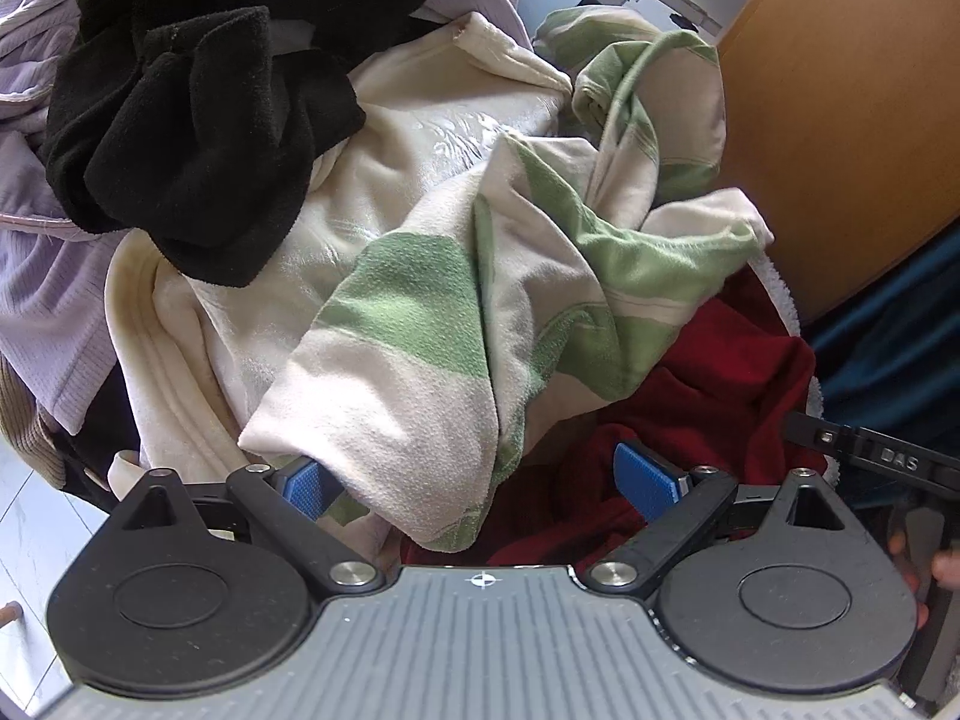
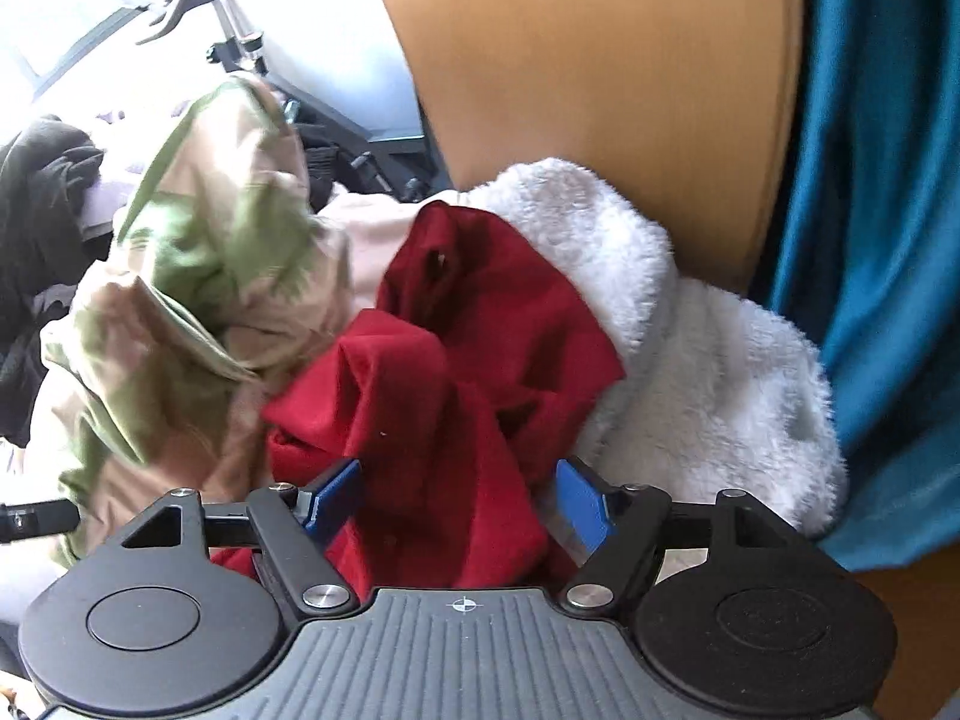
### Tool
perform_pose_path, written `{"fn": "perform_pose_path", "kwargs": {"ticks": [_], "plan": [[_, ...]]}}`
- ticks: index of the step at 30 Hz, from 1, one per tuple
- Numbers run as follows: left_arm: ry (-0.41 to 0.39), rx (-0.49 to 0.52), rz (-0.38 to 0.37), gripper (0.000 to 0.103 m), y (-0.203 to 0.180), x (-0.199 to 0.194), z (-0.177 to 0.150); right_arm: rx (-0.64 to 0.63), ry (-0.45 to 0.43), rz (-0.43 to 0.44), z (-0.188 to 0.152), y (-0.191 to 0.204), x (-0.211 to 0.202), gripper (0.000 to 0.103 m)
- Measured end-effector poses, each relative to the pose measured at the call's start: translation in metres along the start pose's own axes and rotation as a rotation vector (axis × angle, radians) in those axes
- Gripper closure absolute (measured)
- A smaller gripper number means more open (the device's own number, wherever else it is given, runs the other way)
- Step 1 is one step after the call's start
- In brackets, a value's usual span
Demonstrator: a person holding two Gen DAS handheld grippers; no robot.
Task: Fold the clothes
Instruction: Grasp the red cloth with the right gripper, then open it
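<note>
A heap of clothes fills both views. In the left wrist view a green-and-cream striped garment lies over a cream garment and a dark red garment. My left gripper is open, and a fold of the striped garment hangs between its blue pads, close to the left one. In the right wrist view my right gripper is open around a bunched ridge of the red garment, which fills most of the gap. The striped garment lies to its left.
Black fleece and a lilac garment lie at the left of the heap. A fluffy white garment sits right of the red one. An orange wooden surface and teal fabric stand behind. A hand shows at the right edge.
</note>
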State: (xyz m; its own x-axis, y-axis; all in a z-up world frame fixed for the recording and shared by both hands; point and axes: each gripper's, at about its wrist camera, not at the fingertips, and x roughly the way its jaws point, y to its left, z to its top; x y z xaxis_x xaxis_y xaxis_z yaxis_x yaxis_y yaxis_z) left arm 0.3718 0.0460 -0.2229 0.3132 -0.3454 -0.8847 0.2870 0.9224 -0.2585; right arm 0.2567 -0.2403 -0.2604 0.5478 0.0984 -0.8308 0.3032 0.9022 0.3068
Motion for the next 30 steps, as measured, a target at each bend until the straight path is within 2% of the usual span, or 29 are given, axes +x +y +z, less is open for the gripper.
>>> {"fn": "perform_pose_path", "kwargs": {"ticks": [2, 4, 6, 7, 8, 9, 11, 15, 18, 23, 30], "plan": [[0.011, 0.042, 0.001, 0.007, -0.009, 0.002, -0.003, -0.014, 0.063, -0.009, 0.002, 0.004, 0.011, 0.031], [0.049, 0.096, -0.034, 0.006, -0.023, 0.009, -0.011, -0.005, 0.115, -0.031, -0.002, 0.004, 0.023, 0.031], [0.097, 0.14, -0.068, 0.006, -0.035, 0.019, -0.019, 0.027, 0.157, -0.032, -0.009, -0.001, 0.034, 0.035], [0.12, 0.159, -0.079, 0.006, -0.041, 0.024, -0.023, 0.043, 0.172, -0.024, -0.012, -0.005, 0.037, 0.043], [0.143, 0.178, -0.091, 0.006, -0.047, 0.03, -0.027, 0.053, 0.178, -0.01, -0.014, -0.007, 0.036, 0.069], [0.162, 0.194, -0.092, 0.006, -0.051, 0.035, -0.031, 0.053, 0.173, -0.006, -0.015, -0.009, 0.032, 0.082], [0.199, 0.215, -0.086, 0.006, -0.056, 0.049, -0.035, 0.046, 0.143, -0.028, -0.017, -0.013, 0.02, 0.088], [0.241, 0.228, -0.058, 0.005, -0.057, 0.07, -0.044, 0.086, 0.067, -0.079, -0.02, -0.028, -0.011, 0.09], [0.271, 0.225, -0.035, 0.005, -0.055, 0.082, -0.048, 0.137, 0.078, -0.056, -0.025, -0.042, -0.023, 0.089], [0.322, 0.213, 0.004, 0.005, -0.051, 0.099, -0.055, 0.113, 0.099, -0.026, -0.028, -0.037, -0.013, 0.083], [0.345, 0.198, -0.003, 0.005, -0.041, 0.1, -0.06, 0.083, 0.113, -0.024, -0.014, -0.021, 0.0, 0.075]]}}
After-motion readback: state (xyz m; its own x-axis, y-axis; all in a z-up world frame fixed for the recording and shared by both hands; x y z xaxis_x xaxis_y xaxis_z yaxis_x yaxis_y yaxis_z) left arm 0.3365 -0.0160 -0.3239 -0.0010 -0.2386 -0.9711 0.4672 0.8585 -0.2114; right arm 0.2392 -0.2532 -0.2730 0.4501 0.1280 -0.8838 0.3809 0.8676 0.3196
